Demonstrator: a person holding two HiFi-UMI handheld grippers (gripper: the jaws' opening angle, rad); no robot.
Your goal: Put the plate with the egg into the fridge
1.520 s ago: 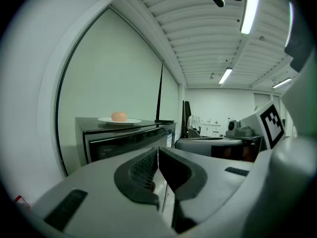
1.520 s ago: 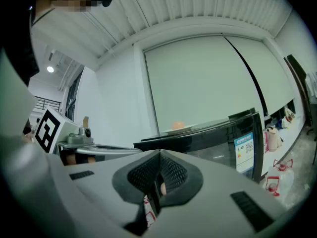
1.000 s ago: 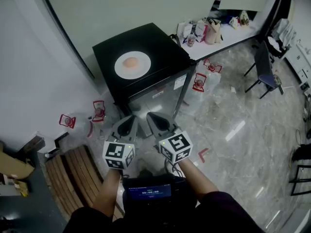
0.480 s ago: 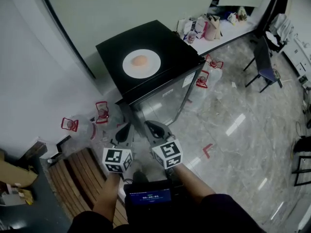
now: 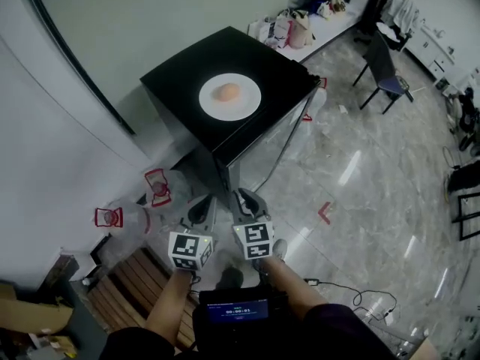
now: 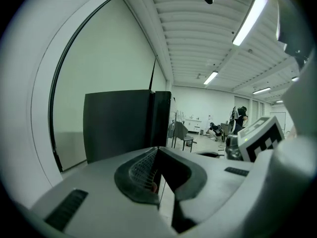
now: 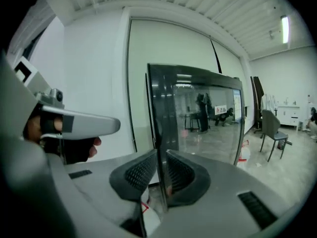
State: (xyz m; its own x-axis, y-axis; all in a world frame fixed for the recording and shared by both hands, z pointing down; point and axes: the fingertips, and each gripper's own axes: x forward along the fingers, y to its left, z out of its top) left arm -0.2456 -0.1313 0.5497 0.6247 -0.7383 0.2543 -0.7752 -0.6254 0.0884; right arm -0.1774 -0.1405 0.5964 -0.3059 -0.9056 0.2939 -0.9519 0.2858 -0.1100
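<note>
Plate with the egg [image 5: 229,96] may slide off the fridge [image 5: 187,73] if the closed left gripper [image 5: 203,205] or just-parting, empty right gripper [image 5: 248,199] jerks the door [image 5: 262,150].

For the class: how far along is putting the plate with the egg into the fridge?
Nothing done yet: the plate with the egg sits atop the fridge, its door shut. In hand: the left gripper, shut, and the right gripper, just opening slightly, face the fridge empty. Left: open door, move plate in.

Fridge [image 5: 225,58] glossy w/ mirror finish; plate [image 5: 248,103] smooth
</note>
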